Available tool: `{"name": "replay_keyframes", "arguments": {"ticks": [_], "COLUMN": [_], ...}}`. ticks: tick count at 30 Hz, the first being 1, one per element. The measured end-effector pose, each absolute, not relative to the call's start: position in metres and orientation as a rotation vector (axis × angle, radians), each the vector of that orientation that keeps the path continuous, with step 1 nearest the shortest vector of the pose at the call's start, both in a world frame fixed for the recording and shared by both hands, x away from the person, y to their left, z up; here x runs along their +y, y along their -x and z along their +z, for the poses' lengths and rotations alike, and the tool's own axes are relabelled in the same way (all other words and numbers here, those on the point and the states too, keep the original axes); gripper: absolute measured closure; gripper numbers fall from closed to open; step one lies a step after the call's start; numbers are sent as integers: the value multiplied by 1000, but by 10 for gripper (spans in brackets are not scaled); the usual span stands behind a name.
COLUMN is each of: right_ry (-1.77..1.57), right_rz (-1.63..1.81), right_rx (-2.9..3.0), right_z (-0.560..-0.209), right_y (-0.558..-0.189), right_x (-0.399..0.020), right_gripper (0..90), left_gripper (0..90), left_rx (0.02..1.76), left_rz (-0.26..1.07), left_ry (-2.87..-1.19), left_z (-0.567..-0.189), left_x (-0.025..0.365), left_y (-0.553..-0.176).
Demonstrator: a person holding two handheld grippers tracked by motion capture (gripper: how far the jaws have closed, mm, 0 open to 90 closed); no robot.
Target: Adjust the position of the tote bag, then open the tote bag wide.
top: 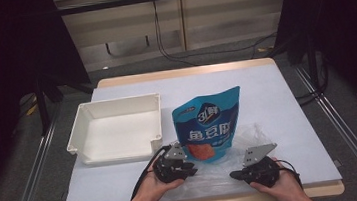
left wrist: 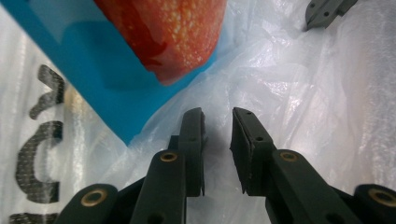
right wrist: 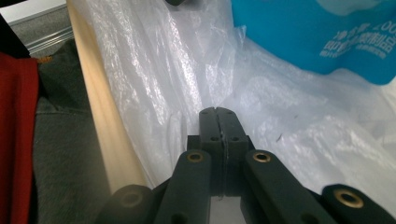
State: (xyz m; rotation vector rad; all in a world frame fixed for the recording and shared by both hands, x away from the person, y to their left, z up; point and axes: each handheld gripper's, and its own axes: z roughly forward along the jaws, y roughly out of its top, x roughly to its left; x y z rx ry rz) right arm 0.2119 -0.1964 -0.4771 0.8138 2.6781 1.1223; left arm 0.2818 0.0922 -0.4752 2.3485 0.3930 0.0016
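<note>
Table [top: 289, 119], snack pouch [top: 209, 125], perhaps bagged

- Thin clear plastic bag [top: 224, 168], crinkled and glossy, spread flat along near edge of table; black lettering on one part in left gripper view.
- Blue glossy snack pouch [top: 209, 125] with white characters and an orange-red food picture, upright, bottom resting on the bag's far part.

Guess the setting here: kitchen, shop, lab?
Probably a lab recording bay: a lone table with a white sheet, dark curtains either side, loose cables on the floor behind, and staged props, a snack bag and white tray.
</note>
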Motion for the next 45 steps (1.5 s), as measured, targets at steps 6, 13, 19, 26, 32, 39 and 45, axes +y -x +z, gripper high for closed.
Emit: {"name": "replay_keyframes", "arguments": {"ticks": [6, 13, 19, 26, 32, 39, 45], "right_ry": [-851, -904, -967, -977, -970, -988, -1006], "right_rz": [1156, 1203, 1288, 1347, 1398, 1443, 1463], "right_rx": [2657, 2559, 2484, 2400, 2330, 2271, 2213], "right_z": [-478, -473, -471, -465, -458, -453, -450], "right_y": [-211, -213, -215, -213, -211, -208, -205], "right_x": [-200, -207, -216, -221, -228, -232, -234], "right_gripper": [900, 884, 870, 782, 695, 447, 260], "left_gripper": [765, 764, 741, 561, 268, 176, 170], "left_rx": [389, 343, 306, 370, 408, 438, 461], "left_rz": [-18, -44, -81, -32, 0, 44, 81], "left_ry": [-2370, -2372, -2391, -2310, -2216, -2183, -2132], "left_z": [-473, -473, -470, -457, -448, -442, -430], "left_x": [95, 100, 103, 110, 120, 129, 141], "left_y": [-278, -269, -268, -270, -272, -275, -278]}}
